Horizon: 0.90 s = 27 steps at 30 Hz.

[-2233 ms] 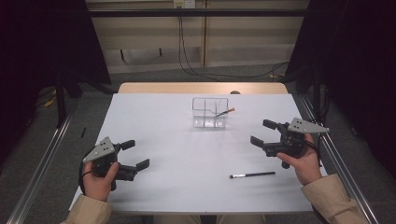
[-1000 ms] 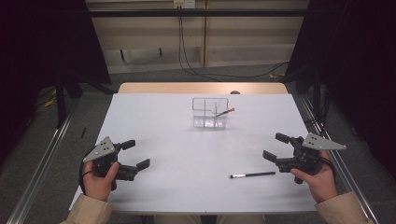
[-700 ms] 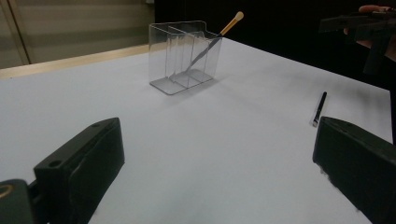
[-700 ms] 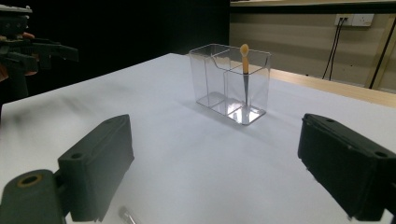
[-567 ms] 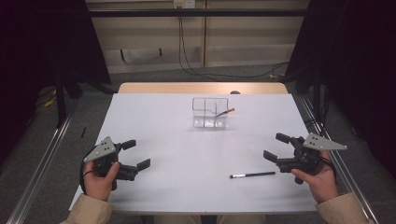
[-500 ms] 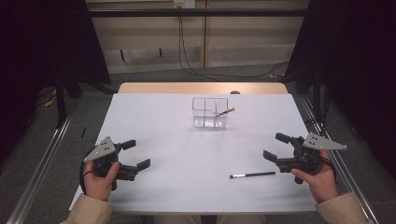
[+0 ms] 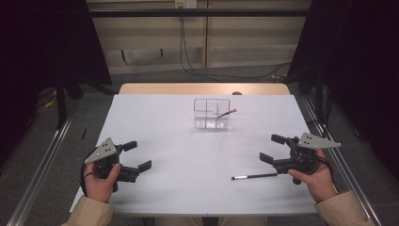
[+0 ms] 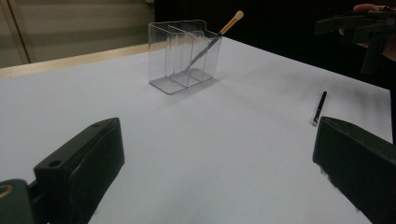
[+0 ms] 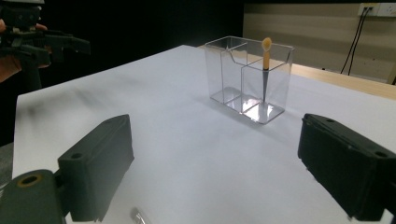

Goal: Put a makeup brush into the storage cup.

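The black brush (image 7: 254,176) lies flat on the desk (image 7: 188,141), well short of the clear organizer (image 7: 212,113). The right claw (image 7: 272,149) has dropped beside it since two seconds ago, jaws open, empty: pickup looks imminent. The left claw (image 7: 137,155) rests open, idle.

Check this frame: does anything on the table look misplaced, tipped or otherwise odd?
Nothing is damaged or spilled. One black brush lies loose on the white table, just beside the open right gripper, while a tan-tipped brush leans in the upright clear organizer. The left gripper is open, holding nothing.
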Tool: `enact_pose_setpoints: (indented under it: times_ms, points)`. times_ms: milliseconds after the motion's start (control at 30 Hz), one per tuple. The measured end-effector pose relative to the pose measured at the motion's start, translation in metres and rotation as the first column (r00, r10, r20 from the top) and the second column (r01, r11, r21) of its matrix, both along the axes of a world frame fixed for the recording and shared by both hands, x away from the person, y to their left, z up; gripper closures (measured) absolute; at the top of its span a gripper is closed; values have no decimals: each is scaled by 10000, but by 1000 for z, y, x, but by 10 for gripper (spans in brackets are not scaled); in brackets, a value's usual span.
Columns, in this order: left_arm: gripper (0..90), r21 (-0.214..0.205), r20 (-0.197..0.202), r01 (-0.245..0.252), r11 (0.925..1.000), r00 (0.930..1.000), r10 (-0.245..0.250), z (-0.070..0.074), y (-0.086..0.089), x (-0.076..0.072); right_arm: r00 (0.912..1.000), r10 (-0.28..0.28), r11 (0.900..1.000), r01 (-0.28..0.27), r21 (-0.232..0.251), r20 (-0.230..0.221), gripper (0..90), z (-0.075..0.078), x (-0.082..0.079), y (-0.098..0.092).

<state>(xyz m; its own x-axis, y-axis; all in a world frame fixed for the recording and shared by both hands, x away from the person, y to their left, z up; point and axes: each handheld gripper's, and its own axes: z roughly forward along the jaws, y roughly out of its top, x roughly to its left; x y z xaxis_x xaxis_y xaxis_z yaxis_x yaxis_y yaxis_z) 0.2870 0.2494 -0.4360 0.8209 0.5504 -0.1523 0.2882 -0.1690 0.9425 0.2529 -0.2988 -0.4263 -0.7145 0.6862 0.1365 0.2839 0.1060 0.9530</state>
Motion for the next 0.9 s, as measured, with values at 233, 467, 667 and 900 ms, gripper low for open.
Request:
enact_pose_setpoints:
  times_ms: [233,467,667,900]
  points:
    - [21,-10,11,-17,10000,10000,17,0,1,0,9992,332,9988,-340,-352,-230,102,-1,5,7]
    - [21,-100,8,-56,9999,10000,56,0,1,0,9924,778,9915,-870,-965,-958,116,-6,9,12]
    - [21,8,65,12,10000,10000,-12,0,0,1,9831,1112,9758,-1357,-1713,-1456,129,-8,11,17]
    - [21,-50,25,-13,10000,10000,13,0,0,1,9771,1256,9586,-1642,-2326,-1719,134,-5,14,17]
